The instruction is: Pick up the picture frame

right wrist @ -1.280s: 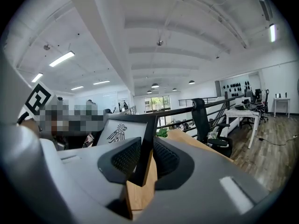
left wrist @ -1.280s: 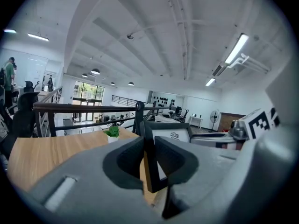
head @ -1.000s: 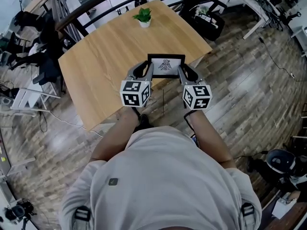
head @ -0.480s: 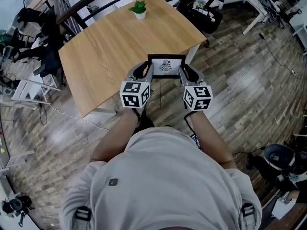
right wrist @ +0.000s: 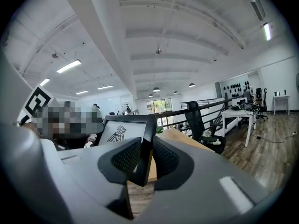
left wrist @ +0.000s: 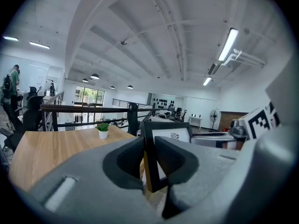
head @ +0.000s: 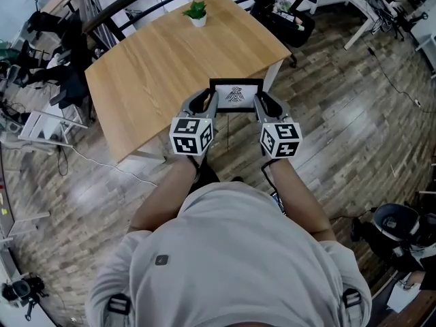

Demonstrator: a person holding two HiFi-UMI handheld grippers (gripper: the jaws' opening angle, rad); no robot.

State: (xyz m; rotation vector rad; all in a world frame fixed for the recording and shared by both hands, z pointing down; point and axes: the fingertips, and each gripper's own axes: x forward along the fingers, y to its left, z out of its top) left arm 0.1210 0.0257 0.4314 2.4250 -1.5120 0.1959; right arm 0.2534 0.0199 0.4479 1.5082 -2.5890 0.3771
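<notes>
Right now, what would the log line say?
picture frame: held clear of table | left gripper: shut on its left side | right gripper: shut on its right side

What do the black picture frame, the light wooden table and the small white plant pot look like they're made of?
The black picture frame has a matte black border, wood or plastic, which the look leaves open; inside is a white print with a dark bird emblem. The light wooden table shows straight grain lines and a soft sheen, so wood or wood-look laminate. The small white pot looks smooth, perhaps ceramic or plastic.
</notes>
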